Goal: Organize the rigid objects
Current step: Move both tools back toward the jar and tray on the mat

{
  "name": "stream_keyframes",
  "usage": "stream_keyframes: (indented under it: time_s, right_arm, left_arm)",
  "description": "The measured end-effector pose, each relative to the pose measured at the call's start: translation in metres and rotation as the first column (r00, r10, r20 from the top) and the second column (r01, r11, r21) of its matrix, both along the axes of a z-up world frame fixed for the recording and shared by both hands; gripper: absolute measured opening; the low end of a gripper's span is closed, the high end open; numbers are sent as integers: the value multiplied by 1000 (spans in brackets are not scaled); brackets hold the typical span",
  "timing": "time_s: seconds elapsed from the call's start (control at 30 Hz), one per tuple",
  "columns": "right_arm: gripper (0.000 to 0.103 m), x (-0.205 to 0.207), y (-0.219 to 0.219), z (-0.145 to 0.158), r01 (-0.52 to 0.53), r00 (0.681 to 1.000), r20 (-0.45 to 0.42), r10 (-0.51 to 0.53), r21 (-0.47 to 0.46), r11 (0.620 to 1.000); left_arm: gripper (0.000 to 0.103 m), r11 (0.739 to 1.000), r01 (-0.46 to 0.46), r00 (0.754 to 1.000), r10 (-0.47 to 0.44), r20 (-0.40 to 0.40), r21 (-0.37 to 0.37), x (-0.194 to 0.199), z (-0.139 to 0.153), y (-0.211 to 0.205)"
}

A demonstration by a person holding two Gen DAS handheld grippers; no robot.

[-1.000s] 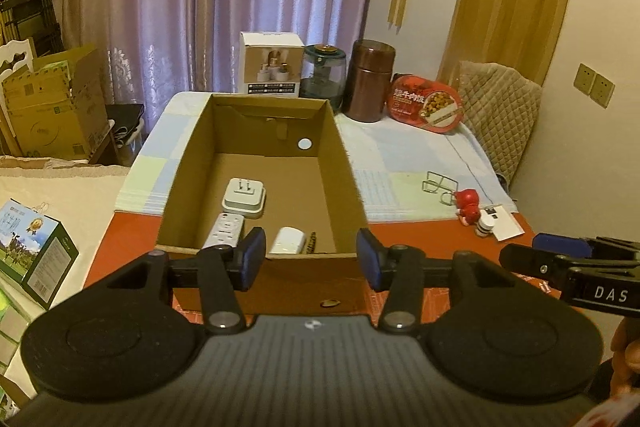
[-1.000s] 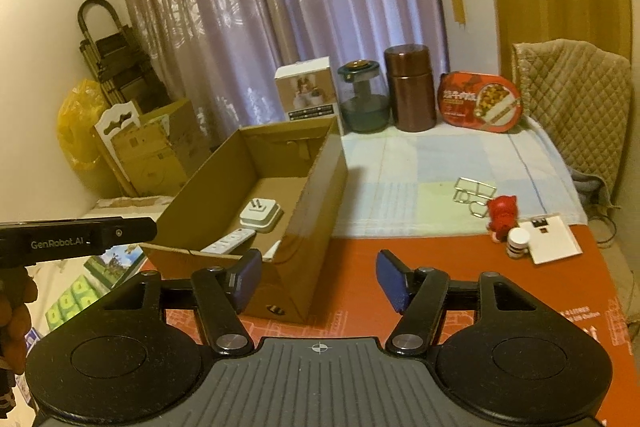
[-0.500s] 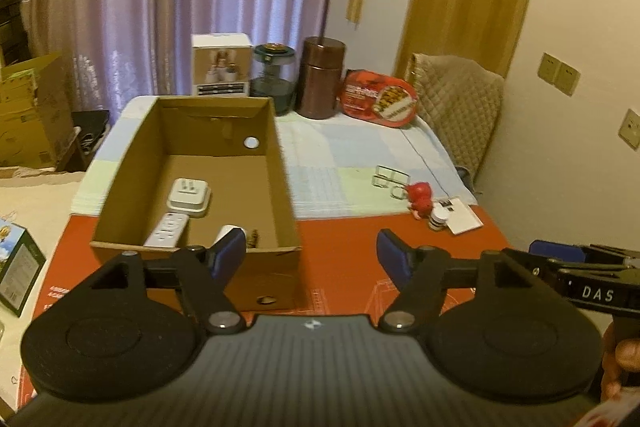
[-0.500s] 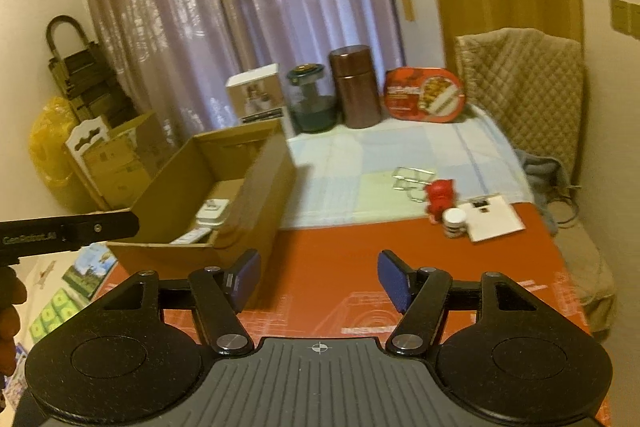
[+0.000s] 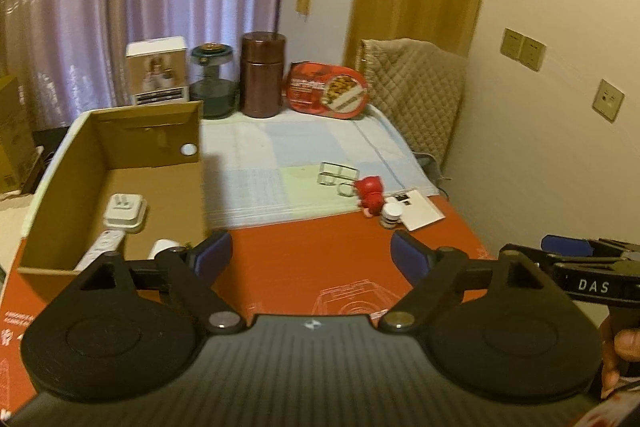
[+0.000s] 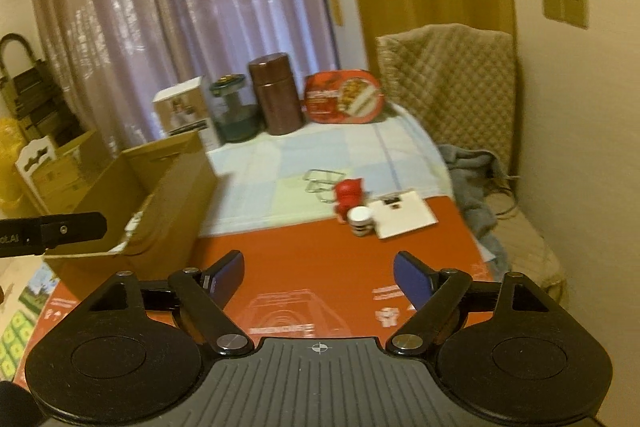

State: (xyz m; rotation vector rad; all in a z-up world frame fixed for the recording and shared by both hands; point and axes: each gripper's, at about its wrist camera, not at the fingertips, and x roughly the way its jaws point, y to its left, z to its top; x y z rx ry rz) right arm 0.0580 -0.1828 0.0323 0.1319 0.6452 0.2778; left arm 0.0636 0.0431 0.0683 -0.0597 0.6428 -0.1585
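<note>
The left gripper (image 5: 311,255) hangs over the red mat (image 5: 320,267) with its blue fingers (image 5: 408,259) spread wide, and nothing sits between them; its jaws have just been opening. The right gripper (image 6: 318,277) hangs over the same mat too, fingers (image 6: 412,281) wide apart with nothing in between, and its jaws have just been opening as well. On the left side of the table stands an open cardboard box (image 5: 116,187). Inside it lie a white plug adapter (image 5: 125,211), a white power strip (image 5: 100,249) just in front of it, and a small white thing (image 5: 162,248) near the box's front wall (too hidden to name). Well apart from the box, over on the right, a little group still sits out on the table: a red toy figure (image 5: 370,193), a small white-capped jar (image 5: 391,215) touching or just beside it, a white card (image 5: 418,209) next to the jar, and some clear square frames (image 5: 338,177) on the pale cloth (image 5: 300,155) behind the toy. Along the far edge of the table stand a white carton (image 5: 157,71), a dark glass jar (image 5: 211,83), a brown canister (image 5: 263,74) and a red food tray (image 5: 326,91) leaning up. A chair with a quilted cover (image 5: 412,95) stands by the wall
</note>
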Motion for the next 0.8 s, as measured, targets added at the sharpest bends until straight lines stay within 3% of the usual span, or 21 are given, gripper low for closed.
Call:
stream_keyframes:
  time_s: [0.27,0.8]
  right_arm:
    - [80,12,-33,-3,51,999,-11,-51,-13,999]
    - [80,49,-61,-17,76,997,-27,-77,-51,996]
  left_arm:
    - [87,999,38,999,-38,-21,2,19,-13,-30]
    - [87,998,56,996,-55,-71,5,56,-43,-59]
